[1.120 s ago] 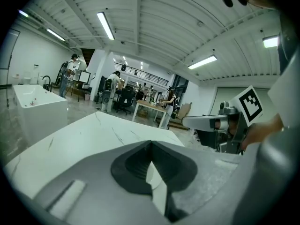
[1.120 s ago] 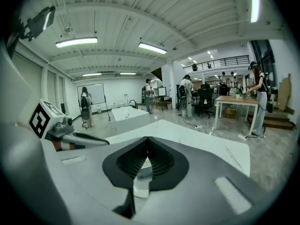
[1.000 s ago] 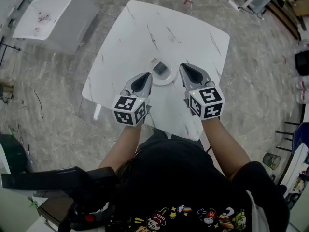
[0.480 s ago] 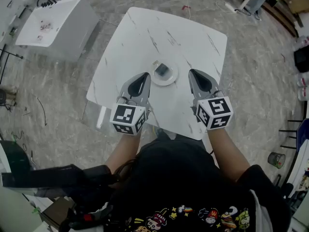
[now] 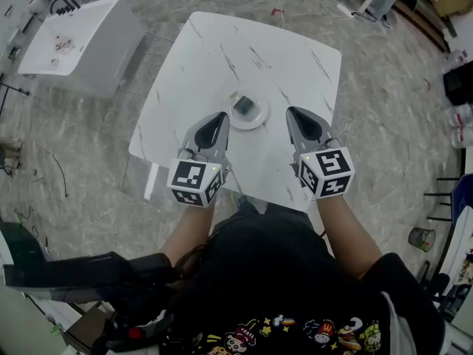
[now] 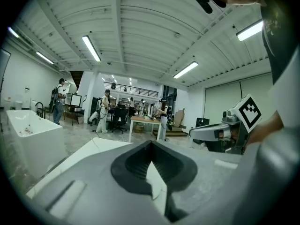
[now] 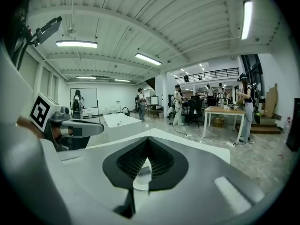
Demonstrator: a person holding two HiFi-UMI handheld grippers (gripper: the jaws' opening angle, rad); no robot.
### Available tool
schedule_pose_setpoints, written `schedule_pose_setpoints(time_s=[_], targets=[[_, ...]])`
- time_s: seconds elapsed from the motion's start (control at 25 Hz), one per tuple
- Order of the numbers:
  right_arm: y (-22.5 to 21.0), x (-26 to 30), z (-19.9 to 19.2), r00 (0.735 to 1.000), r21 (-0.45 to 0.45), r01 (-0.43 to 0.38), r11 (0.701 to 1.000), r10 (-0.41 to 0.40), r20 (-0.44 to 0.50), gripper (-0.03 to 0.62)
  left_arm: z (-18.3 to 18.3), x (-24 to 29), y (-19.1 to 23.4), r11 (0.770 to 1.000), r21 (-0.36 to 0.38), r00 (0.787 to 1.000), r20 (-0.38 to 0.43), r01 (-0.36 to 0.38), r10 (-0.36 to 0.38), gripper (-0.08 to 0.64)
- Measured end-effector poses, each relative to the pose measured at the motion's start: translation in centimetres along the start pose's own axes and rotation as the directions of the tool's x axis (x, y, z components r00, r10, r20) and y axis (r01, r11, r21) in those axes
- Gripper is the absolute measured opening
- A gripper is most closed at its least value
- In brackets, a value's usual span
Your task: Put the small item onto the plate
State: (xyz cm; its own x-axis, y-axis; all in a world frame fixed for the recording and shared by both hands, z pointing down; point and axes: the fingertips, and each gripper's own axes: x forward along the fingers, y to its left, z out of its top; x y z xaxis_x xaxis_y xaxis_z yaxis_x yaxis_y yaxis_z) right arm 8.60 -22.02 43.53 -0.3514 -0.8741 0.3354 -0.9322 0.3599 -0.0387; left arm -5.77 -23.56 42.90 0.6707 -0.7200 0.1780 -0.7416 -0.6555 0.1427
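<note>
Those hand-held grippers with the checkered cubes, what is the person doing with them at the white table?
A person stands at a white marble table with a tool in each hand. The left hand-held gripper and the right hand-held gripper are both shut and empty, one on each side of a small white plate. A small dark item already lies on the plate, and neither gripper touches it, so the job looks done.

The table (image 5: 222, 58) was white marble with thin dark veins. The plate (image 5: 260, 117) was white; the small item (image 5: 242, 106) dark grey. The left gripper (image 5: 219, 117) and right gripper (image 5: 295, 113) were pale grey, with black-and-white patterned cubes. The floor (image 5: 89, 146) was mottled grey.
</note>
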Motion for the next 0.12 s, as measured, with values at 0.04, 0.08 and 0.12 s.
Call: schedule_pose_setpoints(time_s=[0.04,0.08,0.12], targets=[[0.03,0.01,0.02,1.000,-0.001,0.001,1.000,-0.001,0.001,0.018,-0.02,-0.01,0.03,1.000,-0.001,1.000,0.000,0.000,0.000,0.000],[0.05,0.03,0.03,1.000,-0.002,0.002,1.000,-0.002,0.001,0.018,-0.03,-0.02,0.05,1.000,-0.001,1.000,0.001,0.000,0.000,0.000],[0.07,0.04,0.03,1.000,-0.003,0.002,1.000,-0.002,0.001,0.018,-0.05,-0.02,0.06,1.000,-0.002,1.000,0.002,0.000,0.000,0.000]])
